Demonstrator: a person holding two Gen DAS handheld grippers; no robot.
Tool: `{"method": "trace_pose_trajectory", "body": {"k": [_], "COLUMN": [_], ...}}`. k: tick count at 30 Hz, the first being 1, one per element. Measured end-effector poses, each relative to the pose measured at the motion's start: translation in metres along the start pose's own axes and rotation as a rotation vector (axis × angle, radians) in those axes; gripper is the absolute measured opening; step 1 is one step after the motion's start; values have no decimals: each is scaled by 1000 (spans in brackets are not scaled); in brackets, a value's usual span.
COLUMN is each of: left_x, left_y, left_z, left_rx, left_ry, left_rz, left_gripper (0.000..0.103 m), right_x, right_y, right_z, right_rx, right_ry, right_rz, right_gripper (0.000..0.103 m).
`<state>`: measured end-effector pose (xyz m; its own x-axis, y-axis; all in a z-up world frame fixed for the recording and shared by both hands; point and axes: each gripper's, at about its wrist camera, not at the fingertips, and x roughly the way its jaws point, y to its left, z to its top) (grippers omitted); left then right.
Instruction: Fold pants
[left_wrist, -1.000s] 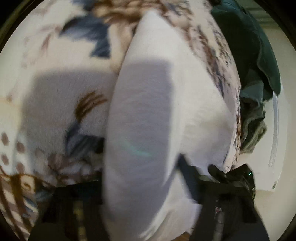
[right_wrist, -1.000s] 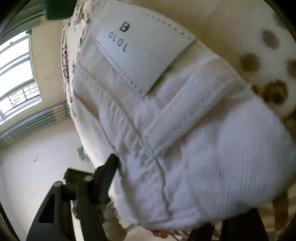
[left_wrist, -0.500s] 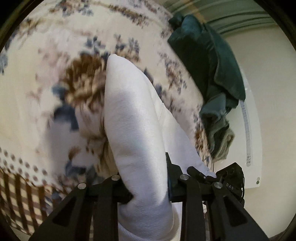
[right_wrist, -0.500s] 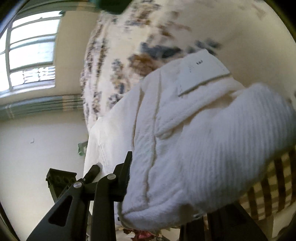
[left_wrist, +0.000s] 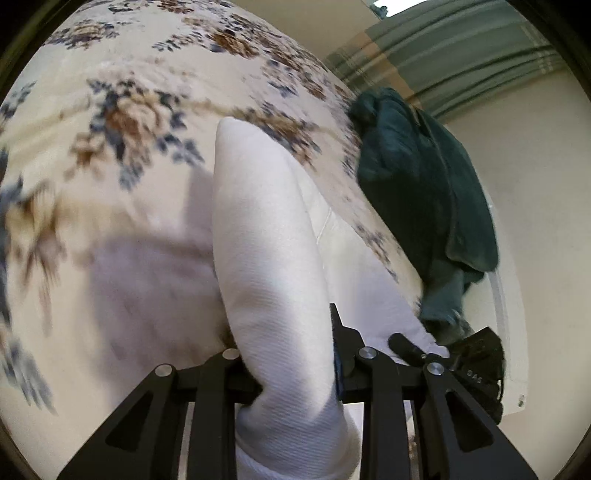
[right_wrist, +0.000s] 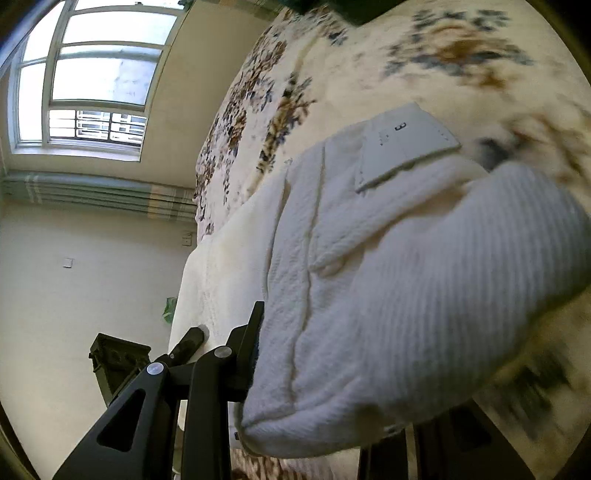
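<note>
The left gripper has its fingers pinching a fold of the white pants, lifted over the floral bed. The right gripper likewise pinches the pants' waistband, label showing, beside a green garment.

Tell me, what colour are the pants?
White. The pants show best in the right wrist view.
</note>
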<state>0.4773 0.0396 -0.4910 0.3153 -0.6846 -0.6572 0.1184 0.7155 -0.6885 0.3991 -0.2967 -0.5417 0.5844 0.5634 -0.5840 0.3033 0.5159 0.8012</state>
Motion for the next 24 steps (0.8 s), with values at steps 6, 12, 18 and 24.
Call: {"method": "trace_pose_trajectory", "body": {"k": [6, 12, 18, 24], "left_x": [42, 75, 50, 59], "left_y": [89, 148, 134, 140], "left_z": [70, 65, 39, 29], "left_rx": [-31, -66, -77, -67], "left_ry": [17, 138, 112, 117], "left_rz": [-1, 24, 17, 111], "left_gripper": [24, 52, 58, 49], "right_x": [115, 170, 144, 142], "right_y": [11, -29, -41, -26], "right_z": [34, 25, 19, 23], "right_rx": [-31, 23, 102, -1], "right_ry": [-16, 82, 77, 35], "right_rz": [-18, -132, -122, -289], "right_gripper": [31, 55, 52, 32]}}
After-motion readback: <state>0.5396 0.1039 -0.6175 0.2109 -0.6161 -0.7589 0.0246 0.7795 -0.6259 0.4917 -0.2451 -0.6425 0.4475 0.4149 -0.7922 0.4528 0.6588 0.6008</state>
